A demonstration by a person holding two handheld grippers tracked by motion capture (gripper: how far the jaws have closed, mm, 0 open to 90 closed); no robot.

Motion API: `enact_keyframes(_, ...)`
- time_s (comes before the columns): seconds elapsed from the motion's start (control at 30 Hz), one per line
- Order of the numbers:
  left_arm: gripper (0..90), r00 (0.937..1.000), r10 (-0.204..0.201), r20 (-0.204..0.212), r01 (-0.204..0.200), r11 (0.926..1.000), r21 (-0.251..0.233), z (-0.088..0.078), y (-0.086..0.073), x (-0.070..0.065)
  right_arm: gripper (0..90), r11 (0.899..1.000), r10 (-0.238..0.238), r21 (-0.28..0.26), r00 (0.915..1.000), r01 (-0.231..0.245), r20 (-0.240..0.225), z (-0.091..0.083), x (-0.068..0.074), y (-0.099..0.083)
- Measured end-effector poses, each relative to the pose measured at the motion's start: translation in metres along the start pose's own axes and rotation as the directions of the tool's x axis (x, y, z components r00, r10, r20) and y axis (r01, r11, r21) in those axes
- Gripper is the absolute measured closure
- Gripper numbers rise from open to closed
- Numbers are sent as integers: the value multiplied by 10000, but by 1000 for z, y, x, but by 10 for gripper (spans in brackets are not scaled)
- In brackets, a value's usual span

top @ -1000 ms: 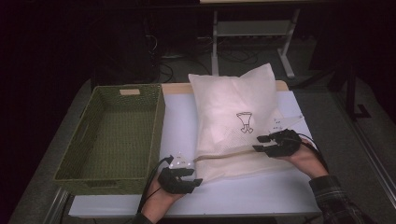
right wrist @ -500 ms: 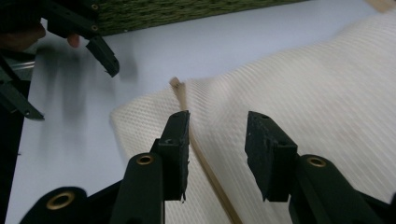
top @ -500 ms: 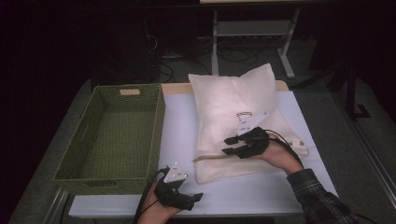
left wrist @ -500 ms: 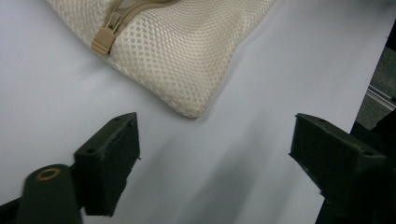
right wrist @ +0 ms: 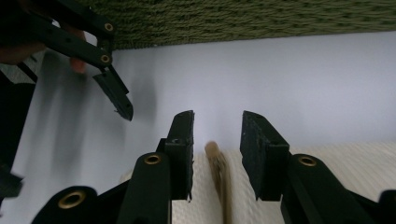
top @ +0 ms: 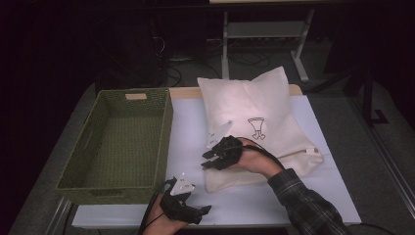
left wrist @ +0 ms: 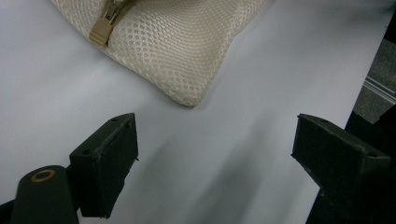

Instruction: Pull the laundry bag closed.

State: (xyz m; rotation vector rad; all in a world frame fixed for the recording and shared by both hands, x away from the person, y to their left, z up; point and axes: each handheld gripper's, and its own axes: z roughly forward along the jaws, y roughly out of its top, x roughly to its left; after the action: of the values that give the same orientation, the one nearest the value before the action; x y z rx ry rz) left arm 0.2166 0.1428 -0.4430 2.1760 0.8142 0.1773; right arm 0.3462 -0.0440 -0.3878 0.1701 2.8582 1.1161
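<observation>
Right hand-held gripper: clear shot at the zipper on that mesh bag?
Probably yes. The right hand-held gripper has been closing, jaws astride the zipper of the mesh bag, pads not touching, nothing between.

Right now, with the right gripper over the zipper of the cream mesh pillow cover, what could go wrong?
The right gripper has been closing but isn't yet pressing on the tan zipper, which lies between its jaws; it may pinch cream mesh pillow cover instead. The left gripper is open, off the cover's corner, so a pull could drag the cover toward the green woven basket.
</observation>
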Motion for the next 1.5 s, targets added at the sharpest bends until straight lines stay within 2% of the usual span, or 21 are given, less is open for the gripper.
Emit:
enact_keyframes(0.07,136,10000,26,26,-26,10000,-5,-3,-2,-1,651,9993,-179,325,9998,180,-52,11,1,6)
enact_keyframes(0.1,136,10000,26,26,-26,10000,-5,-3,-2,-1,651,9993,-179,325,9998,180,-52,11,1,6)
enact_keyframes(0.17,137,10000,20,36,-20,10000,5,-3,-2,-1,662,9957,-359,848,9992,371,-153,29,-1,10)
enact_keyframes(0.2,137,10000,38,40,-38,10000,-25,-3,-2,-1,662,9957,-359,848,9992,371,-153,29,-1,10)
enact_keyframes(0.33,138,9999,100,27,-100,9999,1,-5,-2,0,672,9883,-395,1461,9989,428,-254,45,-5,6)
enact_keyframes(0.47,138,10000,-54,71,54,9999,-92,-5,-1,1,690,9848,-379,1682,9988,428,-323,51,-6,3)
enact_keyframes(0.53,139,10000,44,51,-44,10000,8,-4,-1,0,705,9806,-478,1887,9983,531,-322,55,-5,3)
enact_keyframes(0.63,139,10000,13,65,-13,10000,-15,-3,0,1,798,9796,-392,1966,9990,429,-230,58,-7,-1)
enact_keyframes(0.67,139,10000,13,65,-13,10000,-15,-3,0,1,798,9796,-392,1966,9990,429,-230,58,-7,-1)
enact_keyframes(0.77,139,9999,102,105,-102,9999,64,-1,0,0,801,9816,-440,1849,9987,484,-274,56,-5,1)
enact_keyframes(0.83,139,9999,70,155,-72,9999,124,0,0,1,802,9887,-331,1451,9990,372,-305,47,-4,5)
enact_keyframes(0.9,139,9998,117,148,-119,9999,87,-1,1,0,801,9910,-286,1303,9993,313,-228,40,-3,6)
enact_keyframes(1.07,140,9999,103,137,-105,9998,147,0,0,0,801,9929,-251,1158,9996,266,-140,28,-3,4)
enact_keyframes(1.23,140,9998,138,115,-140,9997,203,0,0,0,795,9943,86,1066,9999,-80,-60,17,-5,-11)
enact_keyframes(1.27,140,9999,113,123,-115,9997,217,1,0,0,764,9944,179,1042,9998,-173,-52,15,-6,-16)
enact_keyframes(1.33,140,9999,100,132,-102,9997,207,1,0,0,718,9972,571,485,9984,-572,34,2,-8,-26)
enact_keyframes(1.37,140,9999,99,111,-102,9997,205,1,0,0,686,9972,694,272,9974,-699,206,-6,-8,-30)
enact_keyframes(1.4,140,9999,99,111,-102,9997,205,1,0,0,686,9972,694,272,9974,-699,206,-6,-8,-30)
enact_keyframes(1.43,140,9999,84,113,-86,9998,196,1,0,1,652,9966,804,129,9957,-811,453,-17,-10,-37)
enact_keyframes(1.47,141,9999,84,113,-86,9998,196,1,0,1,652,9966,804,129,9957,-811,453,-17,-10,-37)
enact_keyframes(1.5,140,9999,45,105,-47,9999,148,2,1,0,624,9961,854,156,9940,-866,684,-25,-12,-45)
